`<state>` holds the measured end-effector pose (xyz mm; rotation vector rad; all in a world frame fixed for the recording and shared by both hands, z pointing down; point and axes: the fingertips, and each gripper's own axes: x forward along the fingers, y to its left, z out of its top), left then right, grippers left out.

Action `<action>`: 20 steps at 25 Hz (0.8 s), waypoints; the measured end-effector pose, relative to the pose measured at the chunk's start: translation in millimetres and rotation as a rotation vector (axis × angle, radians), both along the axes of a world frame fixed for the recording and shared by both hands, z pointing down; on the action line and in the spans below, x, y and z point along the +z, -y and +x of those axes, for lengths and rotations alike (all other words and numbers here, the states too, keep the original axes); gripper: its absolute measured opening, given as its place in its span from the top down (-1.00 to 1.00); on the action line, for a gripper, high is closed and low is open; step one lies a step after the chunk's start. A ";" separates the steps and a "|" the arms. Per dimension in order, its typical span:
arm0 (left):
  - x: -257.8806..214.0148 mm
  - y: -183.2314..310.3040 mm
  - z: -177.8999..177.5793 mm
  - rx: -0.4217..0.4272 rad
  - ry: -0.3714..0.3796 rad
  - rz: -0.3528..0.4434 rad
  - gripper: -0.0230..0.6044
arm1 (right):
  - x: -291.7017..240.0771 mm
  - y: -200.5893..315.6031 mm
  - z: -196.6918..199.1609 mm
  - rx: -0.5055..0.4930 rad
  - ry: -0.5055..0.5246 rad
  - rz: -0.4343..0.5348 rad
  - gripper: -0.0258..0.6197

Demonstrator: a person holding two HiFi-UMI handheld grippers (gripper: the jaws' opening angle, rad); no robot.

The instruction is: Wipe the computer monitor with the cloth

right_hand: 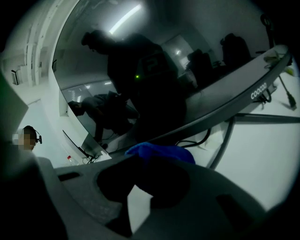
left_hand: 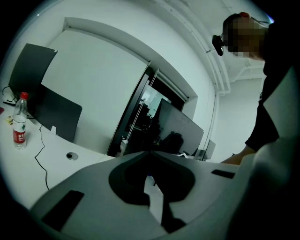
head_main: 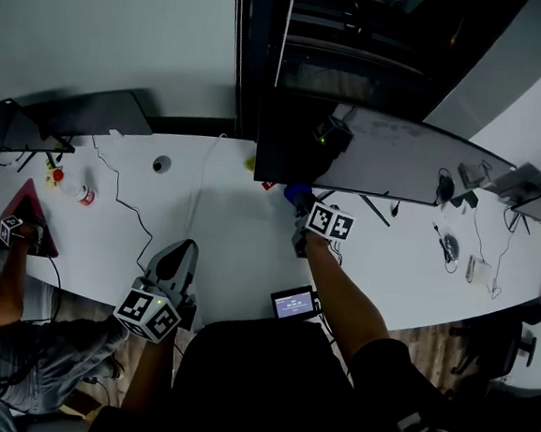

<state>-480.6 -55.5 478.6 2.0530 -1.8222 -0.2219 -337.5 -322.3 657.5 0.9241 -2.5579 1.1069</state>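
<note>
We hold the right gripper (head_main: 305, 213) out over the long white desk (head_main: 222, 230); its two jaws are clamped on a bunched, bright blue cloth (right_hand: 161, 152), which fills the space between them and bulges out past the tips; in the head view the cloth sits at the lower left end of the wide, curved, dark-screened computer monitor (head_main: 398, 160); from the right gripper view it lies just under the monitor's grey bottom bezel, near the thin dark legs of the stand (right_hand: 229, 133); we cannot tell whether cloth and screen touch; the glossy screen shows dim reflections of figures and a ceiling light.

Our left gripper (left_hand: 150, 152) hangs low at the near edge of the desk, well apart from the monitor, pointing up the desk towards it; its grey jaws meet at the tips with nothing between them.

A small device with a lit screen (head_main: 294, 304) sits on the near edge of the desk between our two arms; a thin black cable (head_main: 126, 202) trails across the left part of the desk; a clear plastic bottle with a red cap and red label (left_hand: 19, 124) stands further left, beside a second, flat dark monitor (left_hand: 51, 112); another person (head_main: 0, 295) sits at the left end of the desk.
</note>
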 end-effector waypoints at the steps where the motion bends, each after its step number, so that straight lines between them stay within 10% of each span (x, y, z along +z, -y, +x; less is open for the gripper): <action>1: 0.6 -1.1 -1.6 -0.002 -0.002 -0.001 0.95 | -0.1 -1.9 -4.5 -0.001 -0.003 0.002 0.74; 20: 7.0 -13.5 -17.8 -0.023 -0.014 0.001 0.95 | -3.7 -38.6 -91.0 -0.101 0.010 0.001 0.74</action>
